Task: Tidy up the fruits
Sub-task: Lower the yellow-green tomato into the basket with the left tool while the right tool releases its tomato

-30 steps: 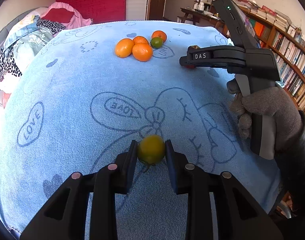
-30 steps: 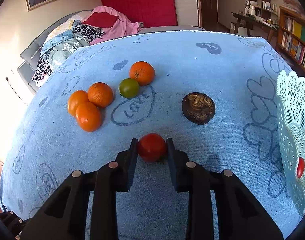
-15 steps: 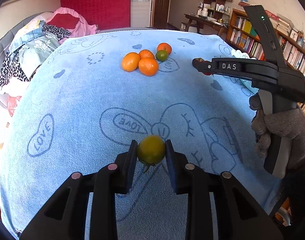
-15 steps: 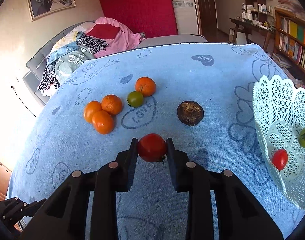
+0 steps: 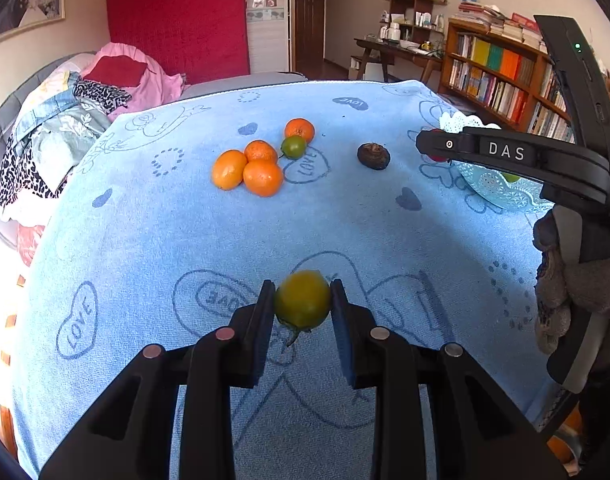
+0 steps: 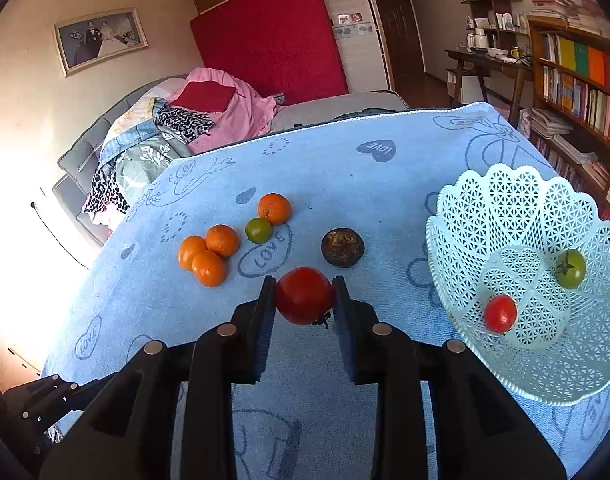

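My left gripper is shut on a yellow-green tomato and holds it above the blue cloth. My right gripper is shut on a red tomato, also lifted; it shows from the side in the left wrist view. A white lattice basket stands at the right and holds a small red tomato and a green tomato. Several oranges, a green fruit and a dark brown fruit lie on the cloth ahead.
The table is covered by a blue towel with heart prints. A sofa with piled clothes is beyond the far left edge. A bookshelf and desk stand at the right.
Both grippers have risen and pulled back with their tomatoes. The right gripper has swung toward the basket, which now shows fully in its view.
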`<state>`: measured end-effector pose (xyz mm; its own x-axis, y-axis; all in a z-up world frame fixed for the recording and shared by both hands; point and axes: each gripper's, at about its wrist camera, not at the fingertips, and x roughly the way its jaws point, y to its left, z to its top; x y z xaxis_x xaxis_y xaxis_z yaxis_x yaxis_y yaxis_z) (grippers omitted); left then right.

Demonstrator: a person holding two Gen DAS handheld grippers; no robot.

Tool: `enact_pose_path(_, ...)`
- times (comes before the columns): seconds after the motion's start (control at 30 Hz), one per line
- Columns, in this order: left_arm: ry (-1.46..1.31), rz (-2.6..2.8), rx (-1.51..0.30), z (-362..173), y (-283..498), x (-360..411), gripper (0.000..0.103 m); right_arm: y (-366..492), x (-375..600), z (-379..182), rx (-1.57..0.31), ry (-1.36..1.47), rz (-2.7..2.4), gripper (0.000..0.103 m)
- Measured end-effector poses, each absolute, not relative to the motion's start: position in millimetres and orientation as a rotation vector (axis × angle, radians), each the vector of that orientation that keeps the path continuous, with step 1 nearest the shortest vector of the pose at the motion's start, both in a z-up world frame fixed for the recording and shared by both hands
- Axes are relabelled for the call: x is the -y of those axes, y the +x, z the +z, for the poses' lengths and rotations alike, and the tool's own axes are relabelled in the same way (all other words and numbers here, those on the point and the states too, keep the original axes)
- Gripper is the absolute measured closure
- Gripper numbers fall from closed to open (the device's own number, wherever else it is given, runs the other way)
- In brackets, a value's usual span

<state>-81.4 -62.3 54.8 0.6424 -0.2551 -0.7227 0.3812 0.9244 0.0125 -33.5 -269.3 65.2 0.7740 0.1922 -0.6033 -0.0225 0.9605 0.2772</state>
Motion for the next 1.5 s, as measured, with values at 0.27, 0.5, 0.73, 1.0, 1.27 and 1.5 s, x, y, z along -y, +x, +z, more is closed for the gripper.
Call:
enact_pose_path(0.27, 0.210, -0.395, -0.752, 67.2, -67.7, 95.7, 0.075, -51.2, 308.6, 71.5, -0.647, 0.287, 0.049, 0.074)
enact_pose_path(0.5, 0.217, -0.435, -0.716, 79.4, -59.5, 123.9, 0.075, -69.2, 354.8, 75.3, -0.617, 0.335, -0.043, 0.074)
enact_pose_path(0.73, 0.224, -0.489, -0.699, 87.2, -55.9, 156.2, 0.075, -81.8, 392.2, 74.4, -0.601, 0.364, -0.122, 0.074)
enact_pose_path(1.0, 0.234, -0.567, -0.678, 95.8, -46.2, 193.2, 0.075, -92.4, 417.0, 69.5, -0.597, 0.387, -0.164, 0.074)
enact_pose_path(1.27, 0.240, -0.678, -0.706, 94.1, -39.8, 234.6, 0.075, -95.2, 429.1, 68.3, -0.591, 0.414, -0.193, 0.074)
enact_pose_path(1.5, 0.245, -0.751, -0.707, 95.2, -42.3, 265.9, 0.071, -98.4, 442.1, 70.2, -0.583, 0.447, -0.222, 0.069)
